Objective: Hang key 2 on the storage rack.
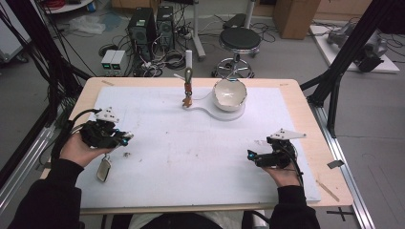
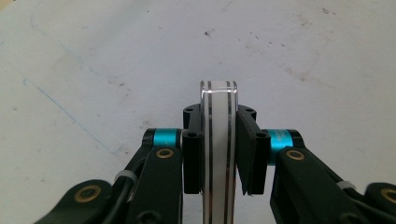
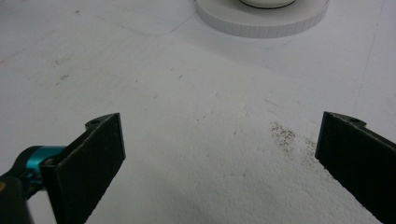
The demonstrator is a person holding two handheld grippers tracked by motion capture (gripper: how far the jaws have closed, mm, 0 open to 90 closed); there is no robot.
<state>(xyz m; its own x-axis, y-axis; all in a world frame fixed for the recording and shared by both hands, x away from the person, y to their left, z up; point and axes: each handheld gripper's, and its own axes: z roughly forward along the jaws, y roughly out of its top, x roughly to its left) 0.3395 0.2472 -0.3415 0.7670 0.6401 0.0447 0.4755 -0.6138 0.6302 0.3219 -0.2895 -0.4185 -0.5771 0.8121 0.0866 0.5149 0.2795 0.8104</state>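
Clear strip pinched edge-on in left claw
Strip hangs below that claw over the white mat. Right claw gapes wide, holding nothing; bowl on round base far ahead of it.

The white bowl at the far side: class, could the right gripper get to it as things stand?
Probably yes: the right gripper has its jaws open and empty, and only bare white mat lies between it and the bowl.
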